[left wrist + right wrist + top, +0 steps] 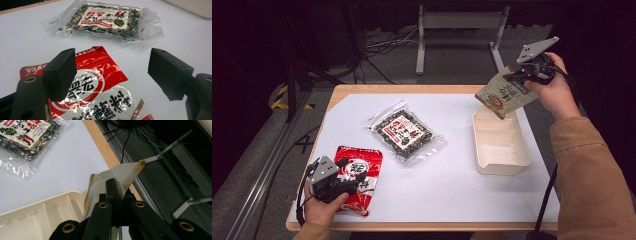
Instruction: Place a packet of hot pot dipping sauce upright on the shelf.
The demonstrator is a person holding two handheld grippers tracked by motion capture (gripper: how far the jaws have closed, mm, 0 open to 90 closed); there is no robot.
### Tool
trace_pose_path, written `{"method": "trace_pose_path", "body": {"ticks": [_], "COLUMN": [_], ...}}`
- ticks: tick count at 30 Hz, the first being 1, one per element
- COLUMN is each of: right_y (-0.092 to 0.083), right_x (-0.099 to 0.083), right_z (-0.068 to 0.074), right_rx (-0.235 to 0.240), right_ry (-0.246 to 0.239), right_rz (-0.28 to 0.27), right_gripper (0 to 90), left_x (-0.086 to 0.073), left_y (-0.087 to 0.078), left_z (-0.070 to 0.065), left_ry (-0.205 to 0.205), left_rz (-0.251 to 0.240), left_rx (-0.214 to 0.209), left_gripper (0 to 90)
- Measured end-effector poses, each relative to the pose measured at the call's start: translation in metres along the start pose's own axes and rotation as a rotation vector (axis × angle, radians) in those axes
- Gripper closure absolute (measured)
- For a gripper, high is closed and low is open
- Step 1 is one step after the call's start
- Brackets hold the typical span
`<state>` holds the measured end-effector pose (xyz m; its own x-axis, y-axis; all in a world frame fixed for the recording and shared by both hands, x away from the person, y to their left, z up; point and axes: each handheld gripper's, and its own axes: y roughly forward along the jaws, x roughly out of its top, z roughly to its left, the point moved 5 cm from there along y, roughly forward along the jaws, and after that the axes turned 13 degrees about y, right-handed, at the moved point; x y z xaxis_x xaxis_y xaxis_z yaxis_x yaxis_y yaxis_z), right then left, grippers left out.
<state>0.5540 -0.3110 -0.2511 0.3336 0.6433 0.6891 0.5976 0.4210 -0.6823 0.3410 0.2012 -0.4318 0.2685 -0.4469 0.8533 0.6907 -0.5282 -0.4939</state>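
My right gripper (517, 76) is shut on the top edge of a tan paper packet (503, 93), which hangs tilted in the air over the far end of a cream plastic tray (502, 161). In the right gripper view the jaws are pressed together on the tan packet (126, 173), with the tray's rim (40, 203) below. My left gripper (353, 175) rests low at the table's front left, open over a red and white snack bag (362, 162). The left gripper view has both pads wide apart above the red bag (105, 87).
A clear bag of dark dried food with a red and white label (404, 132) lies mid-table; in the left gripper view that clear bag (107, 21) is beyond the red one. A white sheet (452, 185) covers the wooden table. Cables and a metal stand (457, 22) are behind.
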Motion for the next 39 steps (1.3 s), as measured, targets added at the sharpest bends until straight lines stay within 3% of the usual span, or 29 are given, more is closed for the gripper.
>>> {"method": "trace_pose_path", "body": {"ticks": [7, 16, 25, 28, 30, 34, 36, 39], "right_y": [0.010, 0.017, 0.020, 0.024, 0.030, 0.034, 0.036, 0.030], "right_x": [-0.003, -0.004, -0.006, -0.008, -0.012, -0.015, -0.015, -0.012], "right_z": [-0.003, 0.004, 0.015, 0.023, 0.026, 0.028, 0.028, 0.026], "right_rx": [0.000, 0.028, 0.091, 0.128, 0.127, 0.152, 0.133, 0.132], "right_ry": [-0.017, -0.046, -0.081, -0.111, -0.120, -0.108, -0.119, -0.122], "right_rz": [0.000, -0.006, 0.000, 0.042, 0.075, 0.070, 0.085, 0.060], "right_gripper": [89.7, 89.7, 89.6, 89.6, 89.5, 89.5, 89.8, 89.9], "left_x": [-0.003, -0.002, -0.002, -0.001, -0.001, -0.001, -0.001, -0.001], "left_y": [-0.004, -0.003, -0.002, -0.001, -0.001, 0.000, 0.000, 0.000], "left_z": [0.001, 0.001, 0.001, 0.001, 0.000, 0.001, 0.001, 0.001], "left_ry": [-0.005, -0.007, 0.001, -0.002, -0.001, -0.001, 0.000, -0.010], "left_rz": [0.006, 0.005, 0.004, 0.004, 0.003, 0.003, 0.003, -0.001], "left_rx": [0.011, 0.006, 0.006, 0.003, 0.003, 0.000, 0.000, -0.001], "left_gripper": [23.5, 23.5, 23.5, 23.5, 23.5, 23.5, 23.5, 23.5]}}
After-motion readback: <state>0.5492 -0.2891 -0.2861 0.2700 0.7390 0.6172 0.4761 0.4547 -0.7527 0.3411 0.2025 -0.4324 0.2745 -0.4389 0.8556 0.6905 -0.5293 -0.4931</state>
